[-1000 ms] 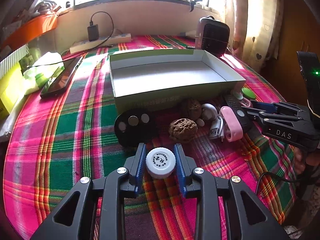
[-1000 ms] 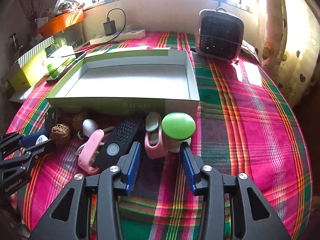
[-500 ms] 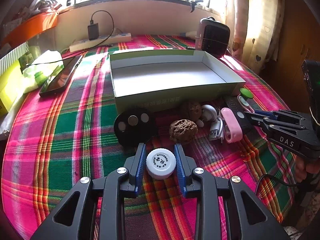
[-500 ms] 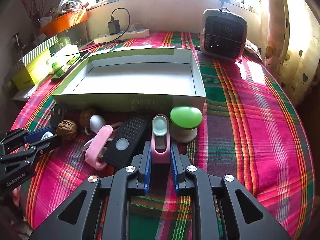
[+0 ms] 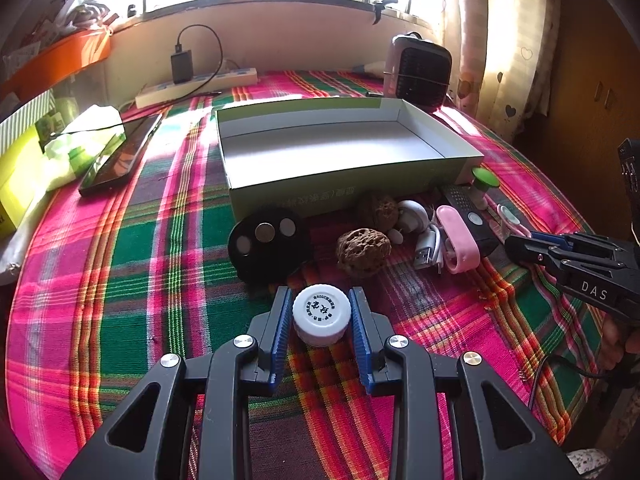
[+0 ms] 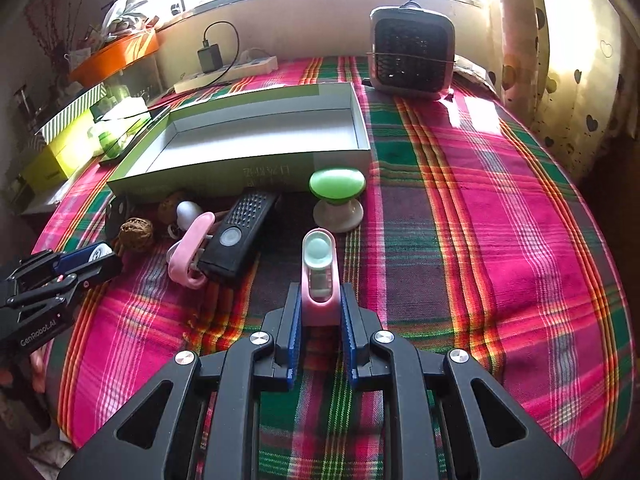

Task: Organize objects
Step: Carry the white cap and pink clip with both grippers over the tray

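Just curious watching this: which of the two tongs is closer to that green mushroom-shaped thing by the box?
Right. The right tongs, clamped on a pink gadget, sit just in front of the green knob. The left tongs, gripping a white cap, are farther away, past the walnuts.

Open around the pink device (image 6: 319, 276) a second ago, the right gripper (image 6: 320, 312) now clamps it and holds it pulled back from the green knob (image 6: 337, 185) beside the box (image 6: 256, 170).
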Action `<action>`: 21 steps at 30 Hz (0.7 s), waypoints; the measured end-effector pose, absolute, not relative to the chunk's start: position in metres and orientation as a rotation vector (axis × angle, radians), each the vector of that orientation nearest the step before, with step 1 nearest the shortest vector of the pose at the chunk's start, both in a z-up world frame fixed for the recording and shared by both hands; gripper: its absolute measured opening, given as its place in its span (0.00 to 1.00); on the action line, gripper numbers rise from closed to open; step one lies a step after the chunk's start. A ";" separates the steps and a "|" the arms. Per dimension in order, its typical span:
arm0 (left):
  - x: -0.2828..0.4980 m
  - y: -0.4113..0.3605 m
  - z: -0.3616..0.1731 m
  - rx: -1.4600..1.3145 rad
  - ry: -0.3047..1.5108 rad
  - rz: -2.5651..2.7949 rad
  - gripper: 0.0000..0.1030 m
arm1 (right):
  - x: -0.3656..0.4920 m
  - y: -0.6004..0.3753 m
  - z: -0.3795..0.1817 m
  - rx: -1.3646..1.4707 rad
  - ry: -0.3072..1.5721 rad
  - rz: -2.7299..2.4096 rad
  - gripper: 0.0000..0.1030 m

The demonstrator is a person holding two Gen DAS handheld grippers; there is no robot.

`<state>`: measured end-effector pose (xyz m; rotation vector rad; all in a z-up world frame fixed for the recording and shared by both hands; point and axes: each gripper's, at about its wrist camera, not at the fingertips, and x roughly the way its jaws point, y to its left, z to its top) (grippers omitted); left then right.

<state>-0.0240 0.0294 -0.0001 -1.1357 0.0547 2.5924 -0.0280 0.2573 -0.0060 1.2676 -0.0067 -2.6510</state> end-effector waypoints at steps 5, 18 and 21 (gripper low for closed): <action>-0.026 0.035 0.001 -1.144 0.073 2.597 0.34 | -0.037 0.254 -0.007 1.242 0.031 -2.630 0.37; -0.028 0.043 0.002 -1.172 0.073 2.674 0.31 | -0.034 0.258 -0.009 1.214 0.109 -2.653 0.23; -0.028 0.039 0.003 -1.177 0.041 2.692 0.24 | -0.033 0.261 -0.009 1.201 0.107 -2.654 0.18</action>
